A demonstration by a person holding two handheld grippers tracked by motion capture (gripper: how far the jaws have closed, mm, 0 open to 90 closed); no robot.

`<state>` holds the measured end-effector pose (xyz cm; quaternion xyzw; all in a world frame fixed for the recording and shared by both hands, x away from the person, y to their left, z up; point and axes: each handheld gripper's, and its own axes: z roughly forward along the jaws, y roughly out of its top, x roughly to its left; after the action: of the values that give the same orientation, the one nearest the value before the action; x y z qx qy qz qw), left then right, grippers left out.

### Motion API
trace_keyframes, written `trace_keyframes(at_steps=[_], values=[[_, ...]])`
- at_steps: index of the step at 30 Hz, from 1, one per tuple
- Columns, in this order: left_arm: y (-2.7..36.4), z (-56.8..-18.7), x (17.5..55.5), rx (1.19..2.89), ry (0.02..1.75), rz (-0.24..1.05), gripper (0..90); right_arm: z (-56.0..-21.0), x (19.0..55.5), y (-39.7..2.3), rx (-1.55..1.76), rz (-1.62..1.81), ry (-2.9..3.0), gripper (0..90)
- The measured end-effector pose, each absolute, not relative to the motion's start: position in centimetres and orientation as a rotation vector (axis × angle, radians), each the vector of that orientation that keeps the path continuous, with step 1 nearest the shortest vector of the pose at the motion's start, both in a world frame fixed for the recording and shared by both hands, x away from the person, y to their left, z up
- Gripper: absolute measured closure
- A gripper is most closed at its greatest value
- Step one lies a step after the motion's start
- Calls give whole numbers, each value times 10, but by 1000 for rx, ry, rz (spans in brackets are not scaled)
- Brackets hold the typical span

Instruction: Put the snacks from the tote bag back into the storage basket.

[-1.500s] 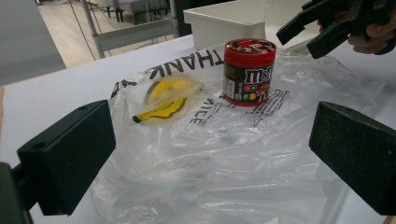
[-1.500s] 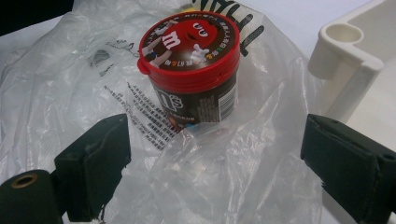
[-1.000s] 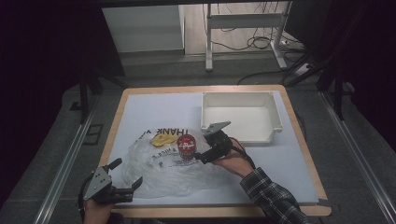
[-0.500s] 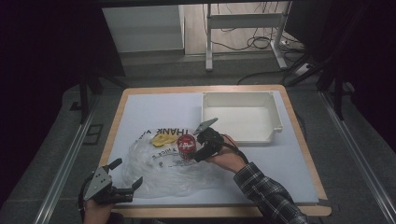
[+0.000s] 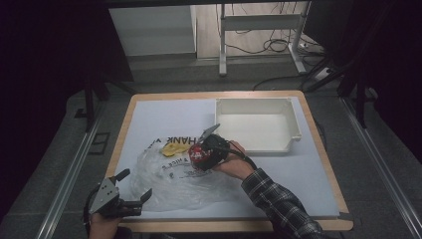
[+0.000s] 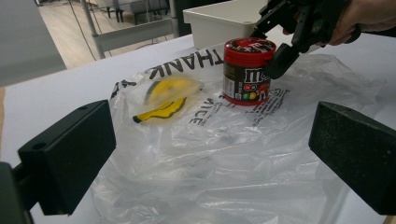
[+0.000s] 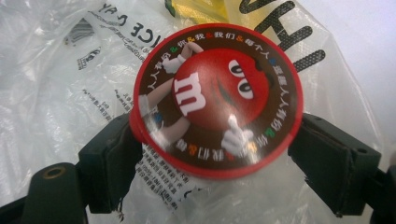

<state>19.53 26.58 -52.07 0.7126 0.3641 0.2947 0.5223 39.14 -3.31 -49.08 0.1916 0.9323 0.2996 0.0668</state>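
Note:
A red-lidded M&M's jar point(image 5: 198, 152) point(image 6: 246, 72) point(image 7: 215, 100) stands upright on a clear plastic bag point(image 5: 174, 181) point(image 6: 187, 154) printed with "THANK YOU". My right gripper point(image 5: 203, 155) point(image 7: 217, 161) reaches down over it, and its jaws have just been closing, so both pads now press the rim of the lid. A yellow item point(image 5: 174, 148) point(image 6: 170, 88) lies inside the bag, left of the jar. At the table's near left corner, my left gripper point(image 5: 133, 185) point(image 6: 212, 163) is open over the bag's edge, with nothing gripped.
A white empty tray point(image 5: 293, 119) sits at the back right of the white tabletop, just behind the right hand. The wooden table edge point(image 5: 224, 226) runs along the front.
The right gripper has moved left onto the jar and its jaws have closed around the lid. The left gripper has stayed in place.

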Motion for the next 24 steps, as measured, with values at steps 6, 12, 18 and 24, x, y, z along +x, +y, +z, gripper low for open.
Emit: trace_keyframes(at_steps=[6, 12, 18, 24], values=[[266, -521, 195, 1707, 871, 706, 5, -494, 394, -24, 564, 860, 2819, 192], [266, -521, 195, 1708, 871, 705, 5, -499, 396, -15, 547, 827, 2832, 201], [266, -521, 195, 1709, 869, 704, 6, -504, 400, -7, 543, 782, 2849, 210], [265, -521, 195, 1709, 868, 704, 6, -506, 402, -5, 540, 763, 2859, 241]])
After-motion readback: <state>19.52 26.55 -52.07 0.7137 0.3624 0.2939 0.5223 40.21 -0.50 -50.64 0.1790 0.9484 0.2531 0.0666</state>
